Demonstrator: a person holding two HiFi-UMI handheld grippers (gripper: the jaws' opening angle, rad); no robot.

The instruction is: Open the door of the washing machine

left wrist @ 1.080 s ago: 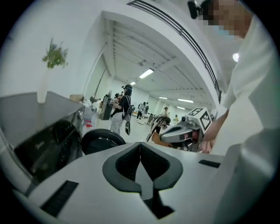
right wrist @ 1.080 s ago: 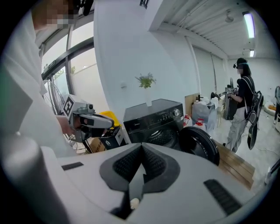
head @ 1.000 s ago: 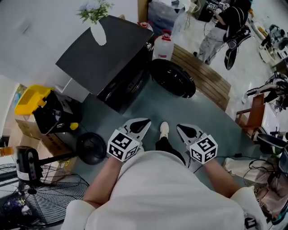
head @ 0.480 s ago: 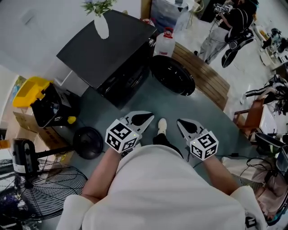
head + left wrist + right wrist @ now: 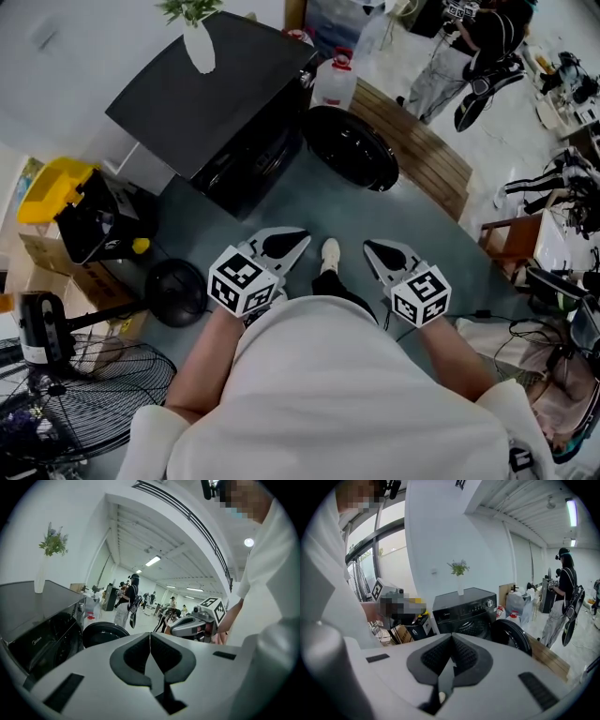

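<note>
The black washing machine (image 5: 211, 98) stands at the upper left of the head view, and its round door (image 5: 352, 147) hangs wide open to its right. My left gripper (image 5: 300, 240) and right gripper (image 5: 368, 247) are held close in front of my body, well short of the machine, both shut and empty. In the left gripper view the left gripper (image 5: 150, 635) has its pads together, with the machine (image 5: 44, 632) and the open door (image 5: 104, 633) beyond. The right gripper (image 5: 451, 638) is likewise shut, facing the machine (image 5: 464, 611) and the door (image 5: 513, 637).
A white vase (image 5: 199, 45) with a plant stands on the machine top. A plastic jug (image 5: 335, 84) and a wooden platform (image 5: 427, 155) lie beyond the door. A yellow and black box (image 5: 66, 211), a floor fan (image 5: 89, 394) and its round base (image 5: 178, 292) are at left. A person (image 5: 464, 52) stands far back.
The head view has shifted a little. Both grippers stay shut in front of my body, and the door stays open.
</note>
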